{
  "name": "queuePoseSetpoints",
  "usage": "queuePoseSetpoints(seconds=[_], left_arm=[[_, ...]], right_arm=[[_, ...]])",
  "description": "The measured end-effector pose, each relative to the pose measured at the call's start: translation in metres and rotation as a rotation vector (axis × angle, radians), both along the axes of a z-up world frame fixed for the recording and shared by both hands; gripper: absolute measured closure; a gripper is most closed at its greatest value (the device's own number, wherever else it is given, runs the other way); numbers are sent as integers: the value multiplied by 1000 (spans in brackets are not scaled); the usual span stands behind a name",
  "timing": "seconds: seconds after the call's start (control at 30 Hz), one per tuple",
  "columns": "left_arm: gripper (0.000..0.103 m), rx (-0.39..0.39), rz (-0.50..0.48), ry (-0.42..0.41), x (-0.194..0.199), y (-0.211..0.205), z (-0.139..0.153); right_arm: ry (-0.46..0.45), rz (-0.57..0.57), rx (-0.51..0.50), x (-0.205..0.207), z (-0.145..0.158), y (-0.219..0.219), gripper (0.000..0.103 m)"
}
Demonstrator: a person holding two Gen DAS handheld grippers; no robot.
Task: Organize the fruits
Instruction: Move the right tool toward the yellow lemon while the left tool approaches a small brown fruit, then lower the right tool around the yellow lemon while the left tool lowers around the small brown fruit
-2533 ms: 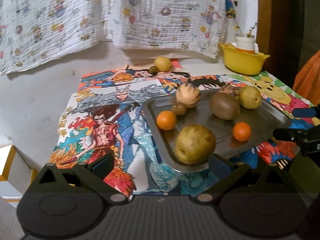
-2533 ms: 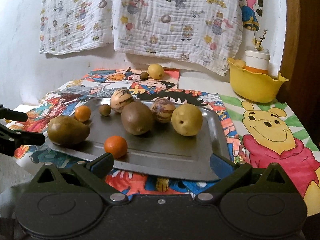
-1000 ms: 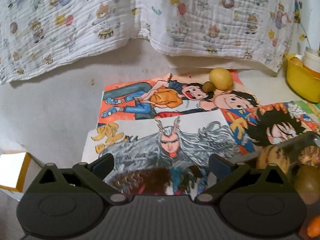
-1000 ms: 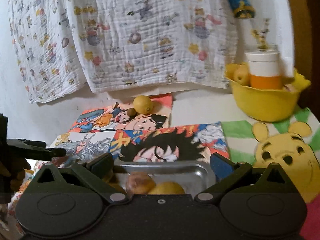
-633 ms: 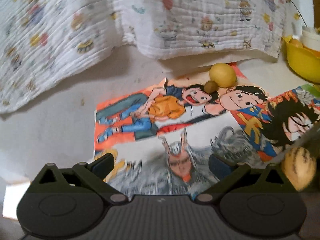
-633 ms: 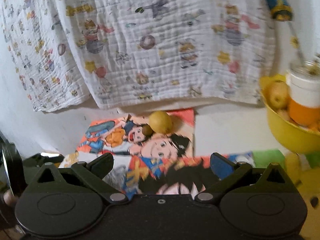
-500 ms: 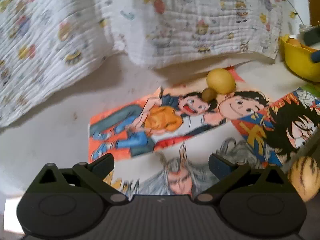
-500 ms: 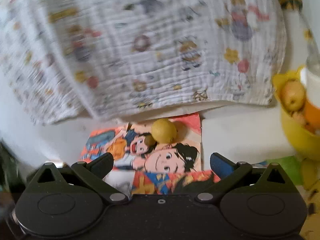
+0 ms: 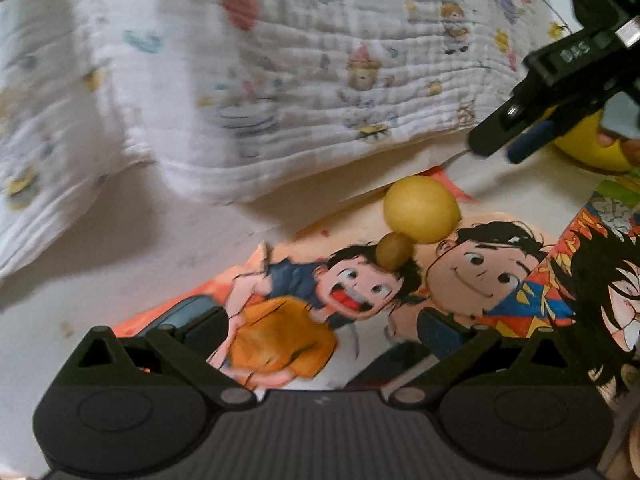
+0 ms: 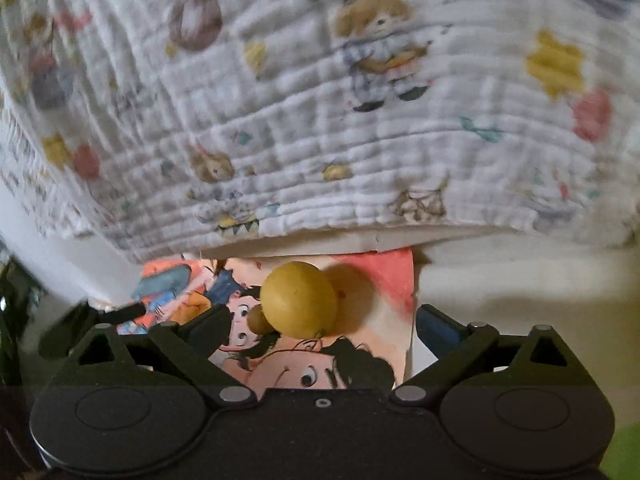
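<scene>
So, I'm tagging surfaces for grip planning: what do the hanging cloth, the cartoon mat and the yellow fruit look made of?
Hanging cloth: seemingly soft cotton muslin, matte, with crinkled woven ridges and printed figures. Cartoon mat: probably paper or thin sheet, flat with a slight sheen; it can't be settled. Yellow fruit: smooth, matte skin, apparently a real fruit, with a small brown fruit touching it.

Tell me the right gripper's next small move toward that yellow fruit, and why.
Probably ease the right gripper forward: it is open, and the yellow fruit sits centred just ahead, not yet between its fingers. The small brown fruit touches the yellow one, so go slowly.
</scene>
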State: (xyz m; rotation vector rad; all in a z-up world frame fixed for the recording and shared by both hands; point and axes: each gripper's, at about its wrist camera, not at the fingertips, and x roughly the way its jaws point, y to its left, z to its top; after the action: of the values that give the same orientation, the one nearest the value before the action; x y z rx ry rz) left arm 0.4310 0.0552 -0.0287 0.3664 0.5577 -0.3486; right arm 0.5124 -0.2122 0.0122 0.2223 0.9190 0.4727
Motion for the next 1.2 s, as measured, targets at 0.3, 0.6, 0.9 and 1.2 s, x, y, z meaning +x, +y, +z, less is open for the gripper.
queuePoseSetpoints(seconds=[0.3, 0.6, 0.9, 1.2], left_arm=[[5, 64, -135, -38, 18, -20, -10], [20, 177, -251, -83, 28, -45, -16], [42, 162, -277, -64, 48, -57, -22], [74, 111, -314, -27, 56, -60, -27]], right_arm=[[-144, 244, -271, -4, -11, 24, 14], [-381, 405, -557, -20, -28, 52, 17], [-429, 525, -626, -26, -32, 62, 19], [-490, 602, -647, -36, -50, 86, 28]])
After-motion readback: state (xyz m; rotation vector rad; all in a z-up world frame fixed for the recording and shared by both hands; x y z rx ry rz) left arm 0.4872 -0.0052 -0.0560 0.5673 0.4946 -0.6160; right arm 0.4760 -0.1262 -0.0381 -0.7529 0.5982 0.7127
